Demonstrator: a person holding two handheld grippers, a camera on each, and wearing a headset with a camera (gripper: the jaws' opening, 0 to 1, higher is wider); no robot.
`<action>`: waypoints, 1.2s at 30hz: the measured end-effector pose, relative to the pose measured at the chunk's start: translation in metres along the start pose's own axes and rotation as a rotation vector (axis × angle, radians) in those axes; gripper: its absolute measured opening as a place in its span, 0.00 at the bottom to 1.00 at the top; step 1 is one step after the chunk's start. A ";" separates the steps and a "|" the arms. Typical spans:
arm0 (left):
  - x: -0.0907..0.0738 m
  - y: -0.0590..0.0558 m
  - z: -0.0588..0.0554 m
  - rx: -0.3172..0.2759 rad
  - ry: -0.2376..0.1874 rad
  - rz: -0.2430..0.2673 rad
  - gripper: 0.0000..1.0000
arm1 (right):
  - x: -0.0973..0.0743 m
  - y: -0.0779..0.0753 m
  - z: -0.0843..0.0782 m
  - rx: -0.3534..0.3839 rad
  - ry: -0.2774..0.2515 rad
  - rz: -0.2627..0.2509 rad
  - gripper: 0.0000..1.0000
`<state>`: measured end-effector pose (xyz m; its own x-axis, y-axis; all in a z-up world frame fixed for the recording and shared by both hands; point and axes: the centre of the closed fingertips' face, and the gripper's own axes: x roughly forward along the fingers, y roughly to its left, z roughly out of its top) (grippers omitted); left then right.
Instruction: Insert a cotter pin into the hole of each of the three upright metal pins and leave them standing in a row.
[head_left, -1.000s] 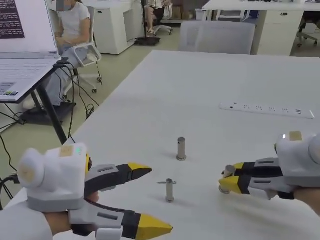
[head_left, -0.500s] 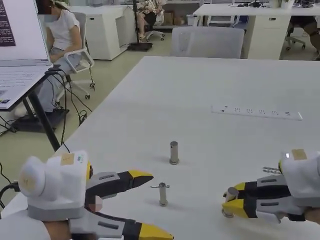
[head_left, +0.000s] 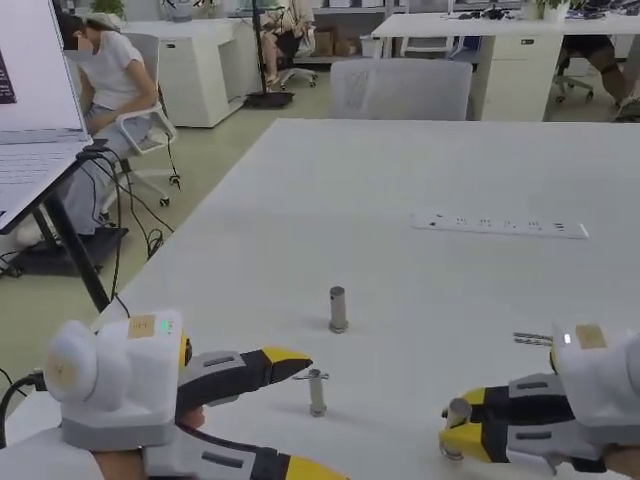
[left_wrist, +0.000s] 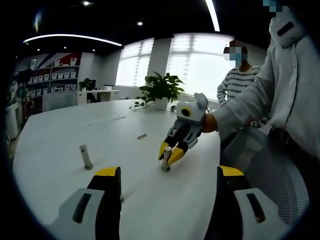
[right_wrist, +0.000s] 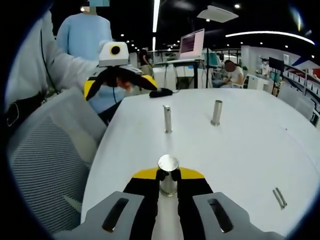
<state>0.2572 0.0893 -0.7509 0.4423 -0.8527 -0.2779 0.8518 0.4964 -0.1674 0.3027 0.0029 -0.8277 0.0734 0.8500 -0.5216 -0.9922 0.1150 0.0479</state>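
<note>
Two metal pins stand upright mid-table: a bare far pin (head_left: 338, 309) (right_wrist: 217, 112) (left_wrist: 86, 156) and a nearer pin (head_left: 317, 392) (right_wrist: 167, 118) with a cotter pin through its top. My right gripper (head_left: 450, 434) (right_wrist: 168, 176) is shut on a third metal pin (head_left: 458, 417) (right_wrist: 168, 181) (left_wrist: 166, 160), held upright at the table surface to the right of the other two. My left gripper (head_left: 305, 420) (left_wrist: 167, 172) is open, its jaws wide apart just left of the nearer pin. A loose cotter pin (head_left: 530, 339) (right_wrist: 278, 197) (left_wrist: 142, 136) lies on the table.
A white power strip (head_left: 498, 225) lies further back on the white table (head_left: 400, 180). An office chair (head_left: 400, 90) stands at the far edge. A laptop on a stand (head_left: 30, 110) is off the table's left side, with people seated beyond.
The head camera tilted, shifting the scene. My right gripper brought its pin down and nearer to me, from tilted to upright. The left gripper stays open.
</note>
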 end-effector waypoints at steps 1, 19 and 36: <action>0.001 -0.001 0.000 0.001 0.001 -0.002 0.78 | 0.000 0.000 -0.001 0.003 0.000 -0.003 0.13; 0.003 -0.011 -0.001 0.003 0.004 -0.014 0.78 | -0.004 0.004 -0.011 -0.030 -0.010 -0.065 0.14; 0.005 -0.011 0.003 0.007 -0.001 -0.017 0.78 | -0.009 0.002 -0.013 -0.018 -0.008 -0.069 0.25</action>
<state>0.2511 0.0788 -0.7479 0.4281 -0.8612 -0.2740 0.8612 0.4807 -0.1652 0.2984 -0.0107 -0.8339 0.1424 0.8446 -0.5161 -0.9864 0.1645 -0.0029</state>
